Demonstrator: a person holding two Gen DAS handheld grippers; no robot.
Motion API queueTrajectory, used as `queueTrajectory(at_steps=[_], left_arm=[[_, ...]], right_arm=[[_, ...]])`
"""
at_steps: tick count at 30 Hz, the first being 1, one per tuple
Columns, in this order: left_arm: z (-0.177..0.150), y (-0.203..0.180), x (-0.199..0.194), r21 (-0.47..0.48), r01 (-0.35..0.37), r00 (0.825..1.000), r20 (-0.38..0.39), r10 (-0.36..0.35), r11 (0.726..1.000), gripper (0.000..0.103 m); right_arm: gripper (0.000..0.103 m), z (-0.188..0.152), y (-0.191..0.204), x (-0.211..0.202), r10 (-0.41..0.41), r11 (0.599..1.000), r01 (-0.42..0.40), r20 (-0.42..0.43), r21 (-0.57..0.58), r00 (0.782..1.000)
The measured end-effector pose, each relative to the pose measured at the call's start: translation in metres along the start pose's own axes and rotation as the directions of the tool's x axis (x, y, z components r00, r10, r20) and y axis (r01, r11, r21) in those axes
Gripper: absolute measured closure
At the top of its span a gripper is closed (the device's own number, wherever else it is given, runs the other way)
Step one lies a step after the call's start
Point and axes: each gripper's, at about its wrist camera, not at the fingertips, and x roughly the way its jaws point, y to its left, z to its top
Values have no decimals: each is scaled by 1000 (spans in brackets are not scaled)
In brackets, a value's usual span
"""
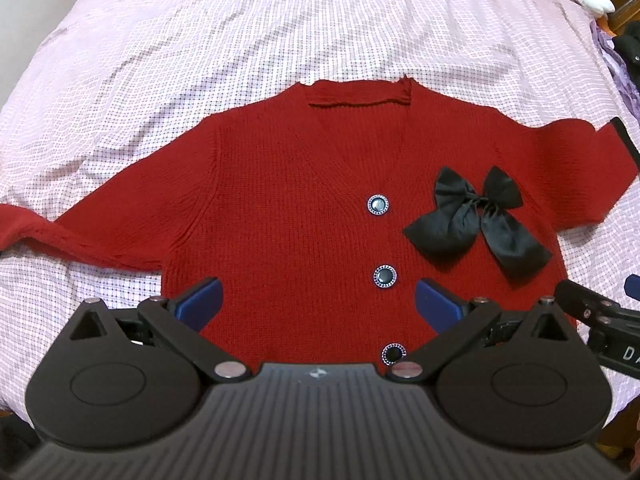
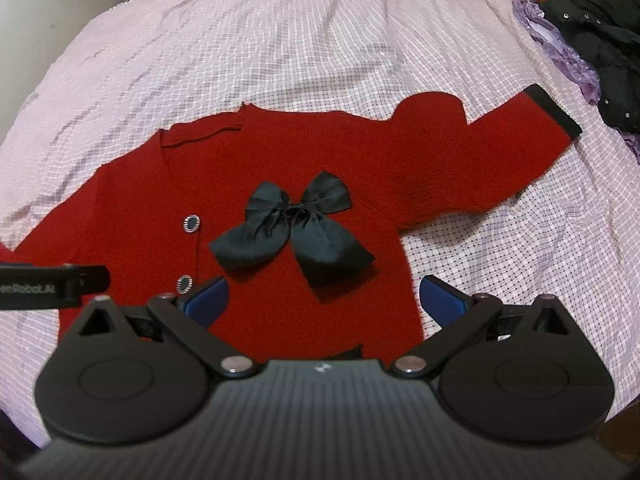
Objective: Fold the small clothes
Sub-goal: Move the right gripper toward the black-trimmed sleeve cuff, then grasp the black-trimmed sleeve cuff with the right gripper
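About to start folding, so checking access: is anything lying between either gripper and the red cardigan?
Nothing visible does. The left gripper and right gripper hang over the red cardigan with jaws open and empty; only its own black bow lies on it.

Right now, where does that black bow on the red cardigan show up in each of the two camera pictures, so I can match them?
Left wrist view: the black bow sits right of centre, on the red cardigan, to the right of the button row.
Right wrist view: the black bow sits near the middle, above the open hand-held gripper.
Shared landmark: the top button, just left of the bow in both.
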Motion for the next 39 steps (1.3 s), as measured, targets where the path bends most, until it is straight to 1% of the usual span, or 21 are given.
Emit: queueTrajectory(at_steps=[5, 8, 12, 14, 17, 18, 21, 25, 28, 32, 35, 39], left_arm=[[3, -6, 9, -13, -12, 1000, -13, 12, 1000, 0], [6, -10, 15, -11, -18, 1000, -21, 17, 1000, 0], [12, -17, 24, -3, -26, 999, -39, 25, 1000, 0], [16, -20, 30, 0, -31, 999, -45, 31, 1000, 0], [22, -24, 38, -2, -36, 998, -56, 35, 999, 0], [24, -26, 41, -3, -36, 998, -58, 36, 999, 0], [30, -30, 50, -8, -42, 997, -65, 42, 999, 0], [33, -35, 63, -22, -50, 995, -83, 48, 998, 0], [35, -37, 72, -26, -50, 995, -90, 48, 998, 0], [36, -39, 84, -20, -66, 994, -93, 63, 998, 0], [38, -40, 96, -16, -72, 992, -100, 70, 997, 0], [37, -43, 111, -2, -70, 992, -108, 69, 998, 0]], right_arm=[[0, 3, -17, 7, 13, 1000, -14, 10, 12, 1000], [0, 9, -28, 11, -15, 1000, 15, 24, 9, 1000], [0, 23, -50, 18, -45, 998, 44, 38, 48, 998], [0, 30, -62, 22, -55, 996, 50, 70, 71, 996], [0, 40, -82, 31, -96, 992, 91, 50, 91, 994], [0, 42, -89, 36, -113, 989, 110, 29, 94, 993], [0, 52, -109, 44, -138, 985, 130, 60, 112, 989], [0, 59, -138, 65, -127, 975, 117, 39, 190, 991], [0, 64, -154, 75, -148, 967, 140, 21, 215, 989], [0, 72, -176, 91, -155, 955, 141, 32, 260, 987], [0, 78, -195, 106, -142, 942, 123, 39, 313, 989], [0, 89, -223, 126, -105, 916, 75, 56, 393, 993]])
